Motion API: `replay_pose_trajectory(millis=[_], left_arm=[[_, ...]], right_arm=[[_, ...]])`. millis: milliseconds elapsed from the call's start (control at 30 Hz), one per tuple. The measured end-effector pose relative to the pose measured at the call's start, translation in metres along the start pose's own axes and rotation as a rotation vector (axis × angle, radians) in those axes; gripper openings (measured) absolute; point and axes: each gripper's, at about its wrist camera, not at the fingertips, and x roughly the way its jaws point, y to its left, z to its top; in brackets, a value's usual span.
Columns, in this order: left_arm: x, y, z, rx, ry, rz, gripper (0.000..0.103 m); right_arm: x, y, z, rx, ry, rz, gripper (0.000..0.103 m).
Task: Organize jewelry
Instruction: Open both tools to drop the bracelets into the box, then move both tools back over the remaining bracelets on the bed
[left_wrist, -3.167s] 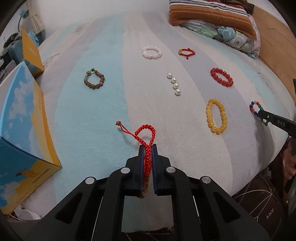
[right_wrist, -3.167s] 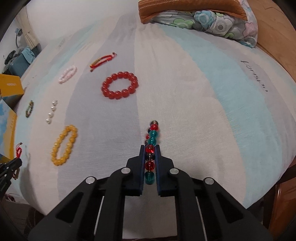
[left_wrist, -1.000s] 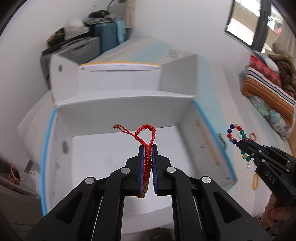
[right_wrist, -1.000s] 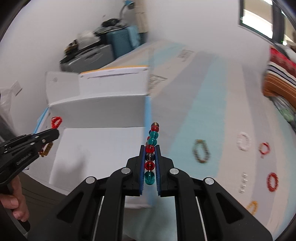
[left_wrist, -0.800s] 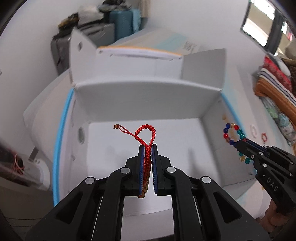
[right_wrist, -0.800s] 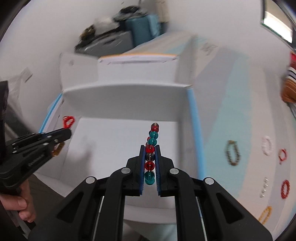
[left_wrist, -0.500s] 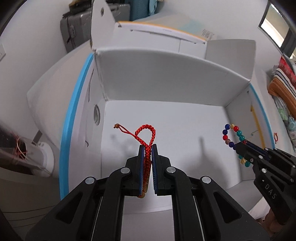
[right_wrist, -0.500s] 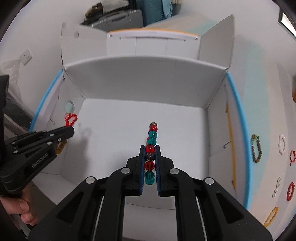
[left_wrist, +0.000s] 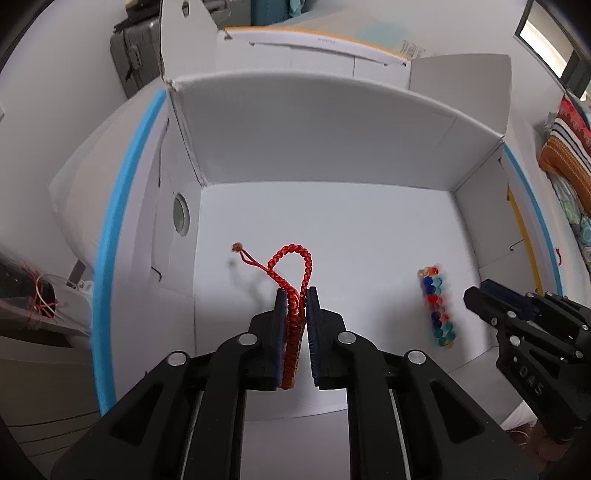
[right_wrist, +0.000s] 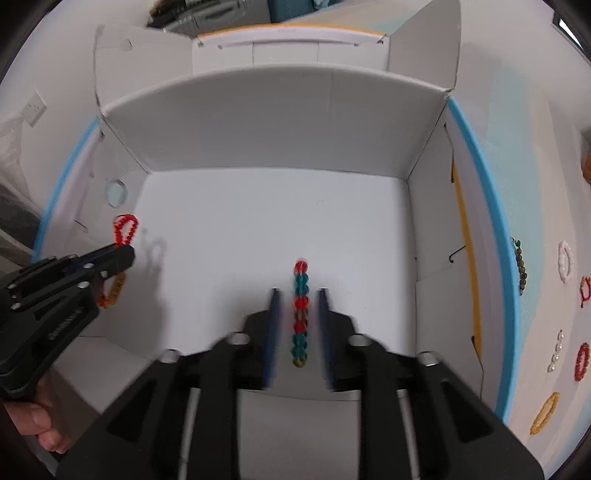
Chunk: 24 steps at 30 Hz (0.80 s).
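Right wrist view: right gripper fingers parted, beaded bracelet loose between them over white box floor. Left gripper clamped on red braided bracelet.

The left gripper is held level, its jaws pinched together on a red braided cord bracelet that loops out past the fingertips. The right gripper is seen with its jaws parted, a gap showing on each side of the multicolored bead bracelet between them.
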Motion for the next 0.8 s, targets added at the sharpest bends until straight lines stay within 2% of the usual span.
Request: replay_pose_trajectory(millis=[33, 67, 100, 133, 200, 333, 400, 533, 800], left_arm=[[-0.005, 0.0, -0.001, -0.001, -0.015, 0.004, 0.032], [-0.011, -0.001, -0.002, -0.005, -0.037, 0.013, 0.04], [-0.017, -0.001, -0.004, -0.006, -0.067, 0.021, 0.052], [-0.022, -0.003, -0.004, -0.004, -0.086, 0.028, 0.063], [-0.034, -0.009, -0.008, 0.008, -0.134, 0.04, 0.076], [-0.055, -0.026, -0.019, 0.026, -0.201, 0.036, 0.093], [-0.061, -0.038, -0.023, 0.05, -0.223, 0.027, 0.097], [-0.065, -0.069, -0.03, 0.093, -0.235, 0.002, 0.098], [-0.067, -0.144, -0.047, 0.184, -0.228, -0.088, 0.098]], right_arm=[[-0.007, -0.001, -0.003, -0.001, -0.024, -0.001, 0.047], [-0.016, -0.002, -0.007, -0.006, -0.051, -0.003, 0.049], [-0.021, -0.003, -0.009, -0.008, -0.065, 0.001, 0.051], [-0.029, -0.006, -0.014, -0.006, -0.088, 0.019, 0.058], [-0.048, -0.013, -0.025, 0.004, -0.149, 0.024, 0.07], [-0.076, -0.038, -0.044, 0.037, -0.236, -0.003, 0.088], [-0.091, -0.056, -0.058, 0.067, -0.271, -0.019, 0.095], [-0.104, -0.091, -0.068, 0.123, -0.31, -0.062, 0.095], [-0.133, -0.166, -0.107, 0.216, -0.324, -0.144, 0.095]])
